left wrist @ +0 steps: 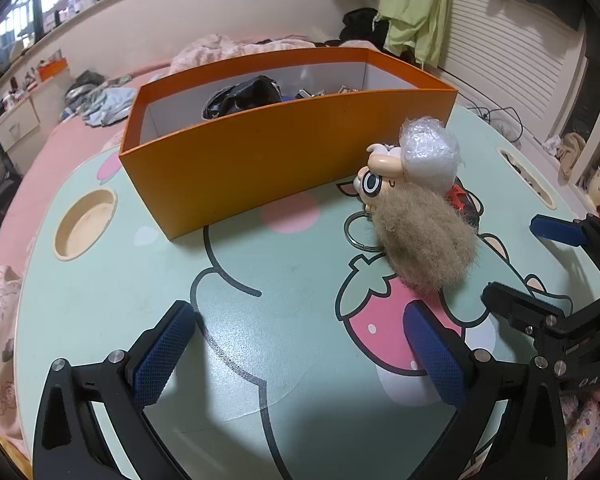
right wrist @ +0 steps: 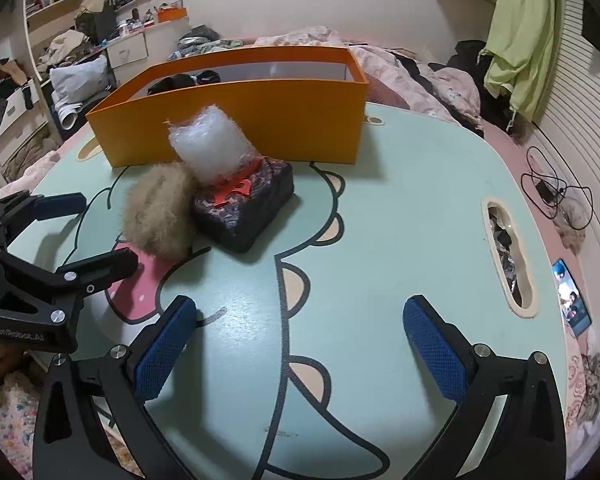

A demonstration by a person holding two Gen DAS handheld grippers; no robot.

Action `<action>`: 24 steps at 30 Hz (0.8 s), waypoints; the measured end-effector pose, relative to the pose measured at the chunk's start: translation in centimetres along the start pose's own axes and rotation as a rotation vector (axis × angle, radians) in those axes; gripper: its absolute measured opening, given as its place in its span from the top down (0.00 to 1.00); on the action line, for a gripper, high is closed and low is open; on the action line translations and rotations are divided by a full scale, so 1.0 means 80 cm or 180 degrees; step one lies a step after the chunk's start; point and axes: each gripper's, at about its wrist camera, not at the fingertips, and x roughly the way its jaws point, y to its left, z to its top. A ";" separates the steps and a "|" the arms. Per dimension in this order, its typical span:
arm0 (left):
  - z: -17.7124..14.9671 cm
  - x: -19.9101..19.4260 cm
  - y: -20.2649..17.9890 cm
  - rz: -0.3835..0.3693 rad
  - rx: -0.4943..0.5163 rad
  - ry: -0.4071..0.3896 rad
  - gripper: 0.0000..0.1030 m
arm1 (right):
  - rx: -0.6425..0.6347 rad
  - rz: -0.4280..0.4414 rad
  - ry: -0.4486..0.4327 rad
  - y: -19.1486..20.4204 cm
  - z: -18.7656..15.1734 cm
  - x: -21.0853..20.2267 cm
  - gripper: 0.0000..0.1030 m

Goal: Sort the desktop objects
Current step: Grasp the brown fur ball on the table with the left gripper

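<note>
Three things, a furry big-eyed keychain toy, a bubble-wrap wad and a dark patterned packet, sit clustered on the bench just before the orange box; both left tongs and right tongs gape empty, so next probably comes gripping the toy.

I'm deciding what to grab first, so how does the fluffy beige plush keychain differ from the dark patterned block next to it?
The fluffy beige plush keychain is rounded and furry; the dark patterned block is boxy, flat-faced and wrapped. The keychain shows a cartoon face and a metal ring in the left wrist view; the block carries a red piece on top. A white bubble-wrap bundle leans over both. Both sit on the mint cartoon table, outside the orange box.
</note>
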 end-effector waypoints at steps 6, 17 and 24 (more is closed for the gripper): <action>0.003 -0.008 0.007 -0.0266 -0.0088 -0.0062 0.01 | 0.0109 -0.0084 -0.0014 -0.008 0.000 -0.001 0.00; 0.056 -0.001 -0.038 -0.0642 -0.0028 -0.0066 0.48 | 0.0168 -0.0122 -0.0037 -0.015 0.001 0.000 0.00; 0.036 -0.002 -0.016 -0.0691 -0.0188 -0.0054 0.77 | 0.0173 -0.0119 -0.0042 -0.016 0.001 0.000 0.00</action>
